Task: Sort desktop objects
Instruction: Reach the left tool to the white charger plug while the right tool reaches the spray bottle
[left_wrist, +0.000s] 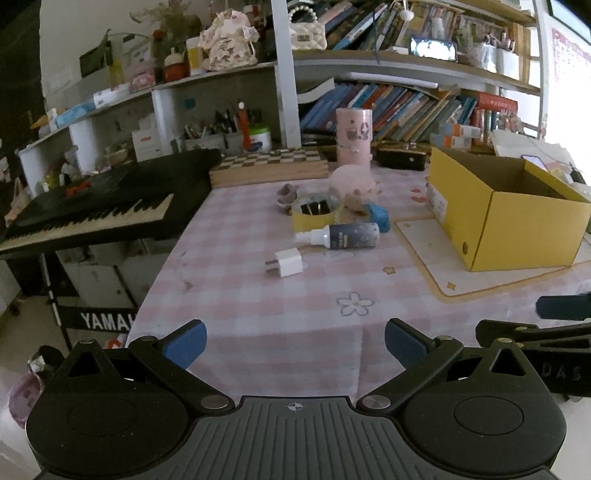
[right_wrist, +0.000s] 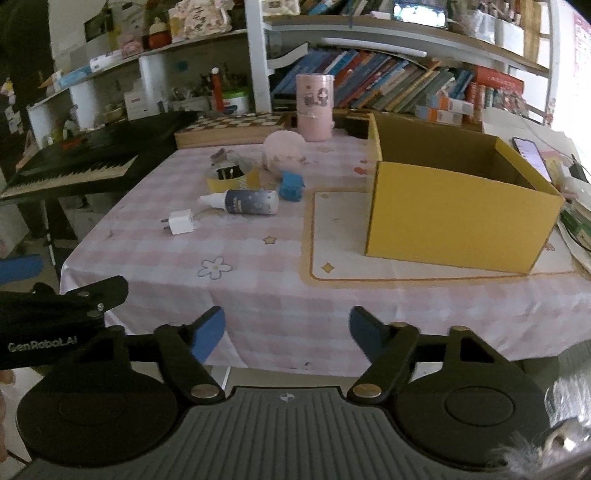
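On the pink checked tablecloth (left_wrist: 258, 295) lie a white plug adapter (left_wrist: 288, 262) (right_wrist: 181, 222), a dark bottle with a white cap (left_wrist: 343, 235) (right_wrist: 247, 201), a blue block (left_wrist: 378, 216) (right_wrist: 291, 185), a yellow ring-shaped holder with black clips (left_wrist: 314, 216) (right_wrist: 231, 175) and a pink round toy (left_wrist: 352, 182) (right_wrist: 284, 151). An open yellow cardboard box (left_wrist: 517, 229) (right_wrist: 458, 218) stands at the right. My left gripper (left_wrist: 295, 345) hangs open at the table's near edge with nothing between its fingers. My right gripper (right_wrist: 288, 332) is open and empty too, near the front edge.
A black keyboard (left_wrist: 92, 210) stands left of the table. A chessboard box (left_wrist: 269, 166) and a pink cylinder (left_wrist: 352, 136) sit at the back, below crowded bookshelves. A phone (right_wrist: 530, 151) lies behind the box. A placemat (right_wrist: 332, 236) lies under the box.
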